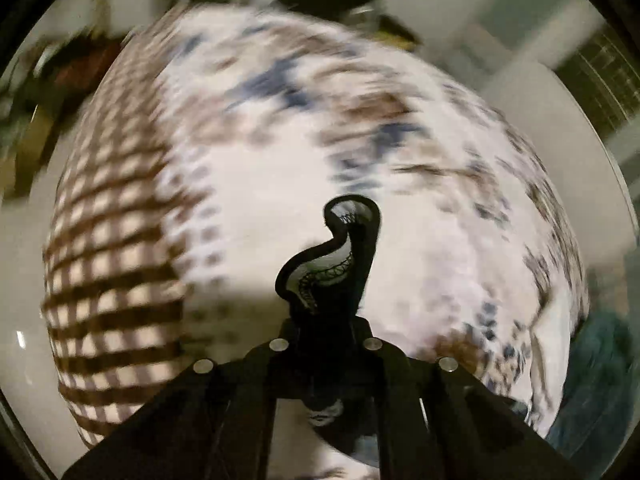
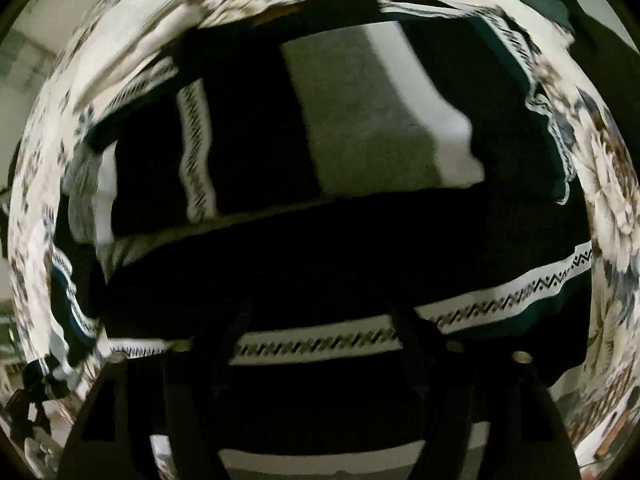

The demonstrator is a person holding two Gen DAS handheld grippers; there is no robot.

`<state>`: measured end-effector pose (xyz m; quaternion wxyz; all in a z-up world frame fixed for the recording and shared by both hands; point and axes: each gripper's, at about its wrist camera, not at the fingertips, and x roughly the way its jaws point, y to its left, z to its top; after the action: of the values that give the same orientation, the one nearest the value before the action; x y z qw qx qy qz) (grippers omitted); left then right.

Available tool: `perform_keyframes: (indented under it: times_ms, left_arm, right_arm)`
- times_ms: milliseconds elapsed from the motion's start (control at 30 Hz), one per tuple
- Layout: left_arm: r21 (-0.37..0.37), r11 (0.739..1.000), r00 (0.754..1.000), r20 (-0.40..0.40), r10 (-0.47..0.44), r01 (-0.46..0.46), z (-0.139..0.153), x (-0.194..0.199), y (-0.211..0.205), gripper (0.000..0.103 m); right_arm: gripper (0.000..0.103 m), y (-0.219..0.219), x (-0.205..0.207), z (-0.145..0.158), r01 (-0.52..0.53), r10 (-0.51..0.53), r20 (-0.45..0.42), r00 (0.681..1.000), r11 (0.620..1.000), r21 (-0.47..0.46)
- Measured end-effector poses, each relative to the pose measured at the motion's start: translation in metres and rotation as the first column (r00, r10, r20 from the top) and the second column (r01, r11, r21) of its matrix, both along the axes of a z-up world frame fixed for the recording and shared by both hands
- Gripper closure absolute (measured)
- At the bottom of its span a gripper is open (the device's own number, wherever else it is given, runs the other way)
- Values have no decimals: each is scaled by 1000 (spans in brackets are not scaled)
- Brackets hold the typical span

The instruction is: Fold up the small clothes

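Note:
A small garment of white cloth with blue and brown flowers (image 1: 320, 140), a brown checked panel (image 1: 108, 248) and a black hem with white zigzag trim fills both views, blurred by motion. My left gripper (image 1: 326, 320) is shut on a black-edged fold of the hem (image 1: 344, 248), with the garment spread in front of it. In the right wrist view the black band with zigzag trim (image 2: 320, 344) lies across my right gripper (image 2: 320, 360); its dark fingers merge with the black cloth, so their state is unclear. The floral part (image 2: 612, 184) wraps around the edges.
A white table surface (image 1: 28, 248) shows around the garment in the left wrist view. Dark clutter (image 1: 348, 0) sits at the far edge, and teal cloth (image 1: 600, 360) lies at the right. A grey-white surface (image 2: 360, 128) shows through the garment's opening.

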<state>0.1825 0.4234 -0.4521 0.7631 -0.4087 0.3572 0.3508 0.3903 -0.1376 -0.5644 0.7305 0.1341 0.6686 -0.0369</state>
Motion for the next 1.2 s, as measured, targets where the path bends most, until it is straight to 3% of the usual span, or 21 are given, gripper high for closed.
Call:
perform_keyframes:
  times_ms: [67,133,200,300,400,533,567,633,667,733,800,833,867,900,1000,1100,1200]
  left_arm:
    - [83,992,996,0,-93,93,25,24,-24,99]
    - [158,963,975,4,-222,219,54,61,-65,98]
    - [188,921,937,8,-349,341,72,98,-113,98]
    - [198,811,826,15,-564,550,88,159,-219,98]
    - [158,680,686,20,-727,716,83,198,-329,98]
    - [79,480,479,29,-877,874,62,228,-467,98]
    - [72,445,445,21,-895,893,59,231,-488,98]
    - [45,352,352,13,-936,935,46,231,-541,97]
    - [30,323,323,8,-946,946,42,231,-557,95]
    - [12,295,295,-12,-955,955,35,230,-573,92]
    - [1,287,287,-31,-958,958,34,227,-576,74]
    - [-12,292,292,-25,-956,956,35,226,-569,53]
    - [-17,309,309,-24,-951,951,38,225,-561,29]
    - [-19,333,332,-24,-943,943,39,223,-546,22]
    - [-5,424,423,-43,-905,906,47,216,-503,19]
    - [33,557,555,-138,-820,830,49,202,-425,19]
    - [59,664,654,-255,-712,745,35,187,-354,19]
  right_arm:
    - [16,-19,6,-1,32,-32,4,999,999,23]
    - [16,-41,14,0,57,-57,4,998,998,34]
    - [16,-63,20,4,80,-81,15,997,996,46]
    - [16,-99,24,9,96,-98,30,995,994,48]
    - [16,-135,24,12,113,-114,38,993,993,44]
    - [16,-180,25,17,143,-144,44,989,989,38]
    - [16,-192,25,18,150,-152,45,987,988,36]
    - [16,-212,21,18,150,-152,41,988,988,34]
    - [16,-223,19,17,147,-149,35,988,988,37]
    - [16,-241,17,15,139,-141,25,990,989,50]
    - [16,-257,13,14,132,-134,18,991,988,74]
    - [16,-264,12,15,133,-135,14,991,988,84]
    - [16,-272,10,15,140,-142,11,990,985,99]
    - [16,-277,8,16,150,-153,10,988,982,116]
    - [16,-295,10,24,202,-211,23,977,957,209]
    - [16,-301,20,34,218,-241,49,969,935,281]
    - [16,-289,46,37,198,-234,79,969,928,317]
